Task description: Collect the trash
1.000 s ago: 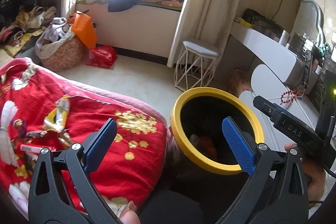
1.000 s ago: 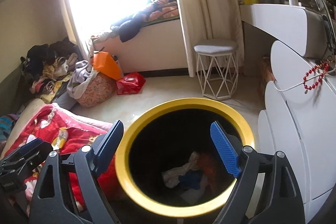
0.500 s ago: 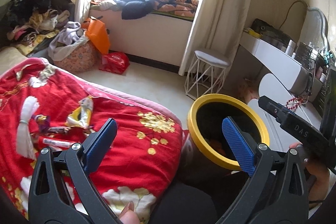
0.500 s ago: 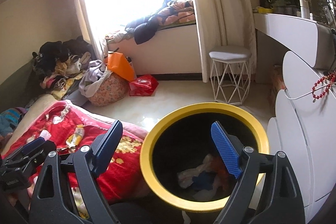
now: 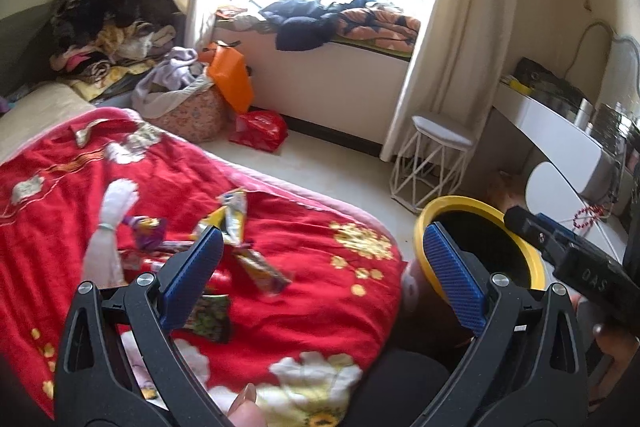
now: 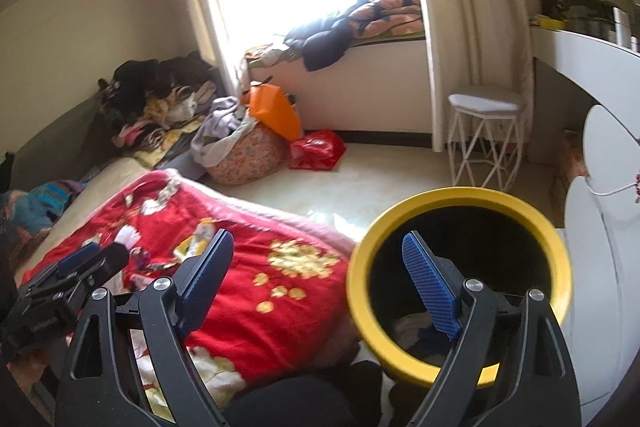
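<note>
both grippers are standing wide open and holding nothing: the left gripper (image 5: 320,269) is hovering over the red blanket (image 5: 320,307), the right gripper (image 6: 320,273) is straddling the blanket's edge and the yellow-rimmed bin (image 6: 362,303). the step in hand looks like reaching for the next bit of trash. the nearest piece is the long snack wrapper (image 5: 260,267), lying flat on the blanket just inside the left gripper's blue pads, with a crumpled yellow wrapper (image 5: 234,217) beyond it at about 12 o'clock. its long axis is running from 10 o'clock to 4 o'clock, pointing toward the bin at 3 o'clock. to do this well, the left gripper should be rolling so its pads cross the wrapper's narrow width, coming down lightly so only foil, not blanket, is being pinched.
</note>
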{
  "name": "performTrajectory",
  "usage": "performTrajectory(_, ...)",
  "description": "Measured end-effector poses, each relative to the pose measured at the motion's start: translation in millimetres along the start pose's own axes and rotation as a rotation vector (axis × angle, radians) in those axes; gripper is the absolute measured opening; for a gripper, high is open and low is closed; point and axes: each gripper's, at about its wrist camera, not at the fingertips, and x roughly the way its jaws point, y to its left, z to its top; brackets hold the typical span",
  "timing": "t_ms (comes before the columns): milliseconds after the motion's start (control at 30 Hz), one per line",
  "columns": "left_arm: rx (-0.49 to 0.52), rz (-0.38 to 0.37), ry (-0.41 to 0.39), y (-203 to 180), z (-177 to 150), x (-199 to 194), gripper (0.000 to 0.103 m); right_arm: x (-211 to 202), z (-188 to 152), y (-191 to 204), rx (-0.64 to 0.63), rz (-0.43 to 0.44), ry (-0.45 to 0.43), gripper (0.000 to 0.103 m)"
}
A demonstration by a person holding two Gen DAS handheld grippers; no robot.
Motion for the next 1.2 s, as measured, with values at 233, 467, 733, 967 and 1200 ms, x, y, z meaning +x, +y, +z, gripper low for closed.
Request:
performTrajectory(233, -0.052, 0.053, -0.018, 34, 3, -8, 0.092, 16, -5, 39, -0.041, 0.073, 0.058, 0.084)
performTrajectory(467, -0.113, 0.118, -0.033, 73, 6, -18, 0.092, 33, -15, 78, -0.11, 0.134, 0.108, 0.084)
performTrajectory(733, -0.2, 0.207, -0.039, 128, 2, -28, 0.092, 55, -28, 116, -0.176, 0.223, 0.171, 0.084)
performTrajectory(967, -0.282, 0.263, -0.009, 171, -9, -25, 0.092, 90, -47, 146, -0.236, 0.284, 0.276, 0.078)
performTrajectory(1200, -0.392, 0.243, 0.057, 205, -33, -10, 0.092, 127, -67, 161, -0.245, 0.301, 0.412, 0.057)
